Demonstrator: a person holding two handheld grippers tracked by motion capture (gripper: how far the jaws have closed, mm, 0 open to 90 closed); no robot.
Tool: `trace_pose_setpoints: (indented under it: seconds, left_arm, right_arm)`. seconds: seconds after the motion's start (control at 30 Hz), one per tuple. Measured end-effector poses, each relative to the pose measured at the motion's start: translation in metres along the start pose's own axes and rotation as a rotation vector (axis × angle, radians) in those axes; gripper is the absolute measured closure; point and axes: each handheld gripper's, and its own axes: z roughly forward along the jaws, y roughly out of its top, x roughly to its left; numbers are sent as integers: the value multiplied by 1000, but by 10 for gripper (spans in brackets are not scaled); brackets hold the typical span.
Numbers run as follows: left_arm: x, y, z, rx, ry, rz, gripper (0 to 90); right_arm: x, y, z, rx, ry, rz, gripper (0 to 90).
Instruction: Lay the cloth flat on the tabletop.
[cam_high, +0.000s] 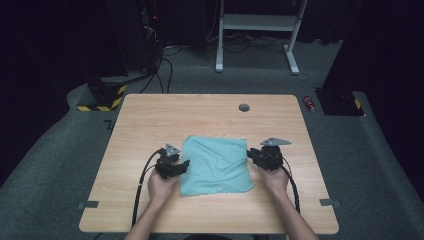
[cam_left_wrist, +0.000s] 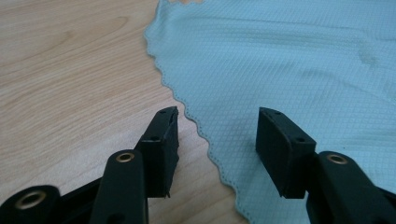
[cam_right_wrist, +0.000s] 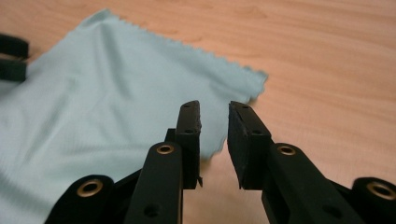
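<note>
A pale teal, waffle-textured square cloth with a scalloped edge lies flat, slightly rumpled, near the middle of the light wooden table. Your left gripper sits at the cloth's left edge, jaws wide apart and straddling the hem, holding nothing. Your right gripper rests at the cloth's right edge, jaws parted by a narrow gap, also holding nothing.

Bare table surrounds the cloth.
</note>
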Motion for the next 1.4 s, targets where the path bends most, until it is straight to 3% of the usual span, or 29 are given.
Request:
trace_pose_setpoints:
  seconds: [0.1, 0.23, 0.3, 0.33, 0.37, 0.5, 0.73, 0.83, 0.97, 1.1, 1.27, 1.4]
  left_arm:
    - [-3, -7, -2, -30, 20, 10, 465]
    - [-5, -8, -3, -25, 34, 16, 437]
    - [-5, -8, -2, -24, 38, 17, 422]
    - [-5, -8, -2, -24, 39, 14, 419]
    - [-5, -8, -2, -23, 38, 13, 409]
    - [-6, -8, -2, -22, 37, 18, 398]
    - [-6, -8, -2, -22, 37, 19, 398]
    - [-6, -8, -2, -22, 37, 18, 398]
    - [-6, -8, -2, -22, 37, 18, 398]
    - [-6, -8, -2, -22, 37, 18, 398]
    - [-6, -8, -2, -21, 34, 19, 390]
    - [-6, -8, -2, -23, 30, 25, 390]
  right_arm:
    - [-7, 9, 15, 6, -16, 12, 729]
    - [-15, 17, 30, 31, -46, 49, 717]
    - [-17, 17, 35, 16, -76, 45, 718]
    - [-18, 18, 40, 40, -80, 57, 709]
    - [-19, 19, 46, 65, -93, 42, 698]
    - [-18, 23, 50, 54, -105, 39, 688]
    - [-17, 30, 65, 114, -130, 35, 647]
    - [-15, 34, 66, 139, -133, 12, 705]
    - [-10, 36, 67, 171, -137, -45, 880]
    - [-7, 38, 68, 167, -176, -91, 899]
    - [-18, 44, 61, 117, -209, -58, 900]
    - [-22, 41, 65, 136, -222, -54, 897]
